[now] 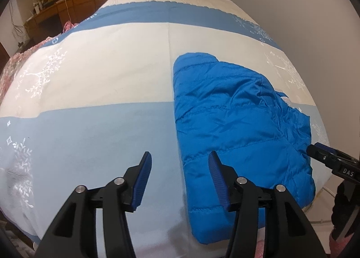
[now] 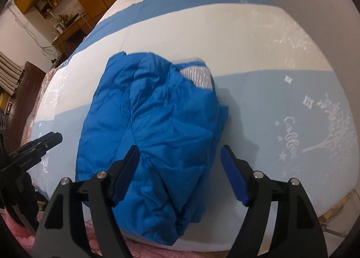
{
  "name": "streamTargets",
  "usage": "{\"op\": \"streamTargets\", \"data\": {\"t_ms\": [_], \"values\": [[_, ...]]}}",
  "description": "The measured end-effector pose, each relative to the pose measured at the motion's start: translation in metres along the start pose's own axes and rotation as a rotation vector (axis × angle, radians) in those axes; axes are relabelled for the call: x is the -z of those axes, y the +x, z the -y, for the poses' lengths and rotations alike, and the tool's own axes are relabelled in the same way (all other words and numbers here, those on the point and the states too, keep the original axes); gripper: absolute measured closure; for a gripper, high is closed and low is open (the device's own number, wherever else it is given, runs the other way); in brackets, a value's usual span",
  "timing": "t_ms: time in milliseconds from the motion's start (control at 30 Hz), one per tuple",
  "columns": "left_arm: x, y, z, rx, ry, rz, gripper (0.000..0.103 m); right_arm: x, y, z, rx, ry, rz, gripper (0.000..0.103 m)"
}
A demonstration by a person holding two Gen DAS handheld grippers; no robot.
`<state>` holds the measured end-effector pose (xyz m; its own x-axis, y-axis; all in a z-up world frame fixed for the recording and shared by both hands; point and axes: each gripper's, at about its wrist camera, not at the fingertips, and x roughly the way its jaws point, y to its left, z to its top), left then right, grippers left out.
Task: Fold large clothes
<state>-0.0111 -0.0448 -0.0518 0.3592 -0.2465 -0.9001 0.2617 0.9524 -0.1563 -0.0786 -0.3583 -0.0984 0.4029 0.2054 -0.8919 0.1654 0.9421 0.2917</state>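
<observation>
Blue quilted down jacket (image 1: pixel 236 123) is lying on the bed (image 1: pixel 101 66), on its light-blue and cream striped cover, already doubled into a compact bundle near the bed's near edge. By the look of it, folding is well along; the step in hand is judged to be squaring up or making one more fold.

Left tool (image 1: pixel 180 168): spread wide, nothing pinched; its right finger hangs over the jacket's near left edge, contact cannot be told. Right tool (image 2: pixel 180 159): also spread, nothing held, poised over the near part of the bundle.

Doing it well:
- All layers at an edge should be pinched together, not just the top shell; slippery puffy fabric is likely to slide apart otherwise.
- Both near corners should be taken level and carried over together, so the fold line stays straight.
- Trapped air should be pressed out after laying down, or the bundle is likely to spring open.

View differences:
- Right wrist view shows a grey-white lining patch (image 2: pixel 198 78) exposed at the far end, plus stacked loose folds on the right side; barely visible from the left.
- Left wrist view shows the straight, clean left edge and the bare cover beside it.
- Each view catches the other tool at its margin.
</observation>
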Motion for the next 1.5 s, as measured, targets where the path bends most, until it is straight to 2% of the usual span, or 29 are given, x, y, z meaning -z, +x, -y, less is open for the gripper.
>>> {"op": "streamTargets", "data": {"t_ms": [100, 333, 467, 567, 767, 933, 1133, 1167, 1233, 1267, 1333, 1400, 1500], "values": [[0.003, 0.008, 0.0, 0.012, 0.0, -0.021, 0.046, 0.004, 0.011, 0.008, -0.027, 0.035, -0.042, 0.028], [0.008, 0.027, -0.002, 0.06, -0.032, -0.077, 0.036, 0.01, 0.017, 0.016, -0.073, 0.056, -0.065, 0.025], [0.012, 0.037, -0.002, 0.115, -0.051, -0.113, 0.03, 0.012, 0.015, 0.016, -0.093, 0.047, -0.074, 0.024], [0.013, 0.044, -0.002, 0.148, -0.063, -0.131, 0.024, 0.013, 0.019, 0.015, -0.087, 0.032, -0.089, 0.02], [0.016, 0.062, 0.002, 0.243, -0.076, -0.162, 0.018, 0.019, 0.041, 0.024, -0.146, 0.07, -0.146, 0.013], [0.016, 0.076, 0.013, 0.244, -0.037, -0.163, 0.015, 0.024, 0.064, 0.039, -0.204, 0.132, -0.195, 0.008], [0.016, 0.089, 0.02, 0.263, -0.049, -0.163, 0.014, 0.028, 0.077, 0.049, -0.243, 0.171, -0.214, 0.006], [0.017, 0.088, 0.02, 0.267, -0.051, -0.158, 0.016, 0.028, 0.076, 0.049, -0.246, 0.165, -0.213, 0.007], [0.019, 0.084, 0.023, 0.261, -0.038, -0.145, 0.025, 0.029, 0.07, 0.049, -0.282, 0.17, -0.208, 0.025], [0.02, 0.079, 0.026, 0.247, -0.022, -0.129, 0.031, 0.029, 0.067, 0.048, -0.275, 0.158, -0.199, 0.029], [0.022, 0.073, 0.03, 0.235, -0.006, -0.109, 0.039, 0.029, 0.058, 0.043, -0.264, 0.12, -0.177, 0.044], [0.022, 0.065, 0.03, 0.242, -0.008, -0.087, 0.047, 0.029, 0.048, 0.041, -0.268, 0.099, -0.147, 0.051], [0.022, 0.052, 0.026, 0.258, -0.01, -0.044, 0.052, 0.03, 0.032, 0.034, -0.265, 0.055, -0.105, 0.056]]}}
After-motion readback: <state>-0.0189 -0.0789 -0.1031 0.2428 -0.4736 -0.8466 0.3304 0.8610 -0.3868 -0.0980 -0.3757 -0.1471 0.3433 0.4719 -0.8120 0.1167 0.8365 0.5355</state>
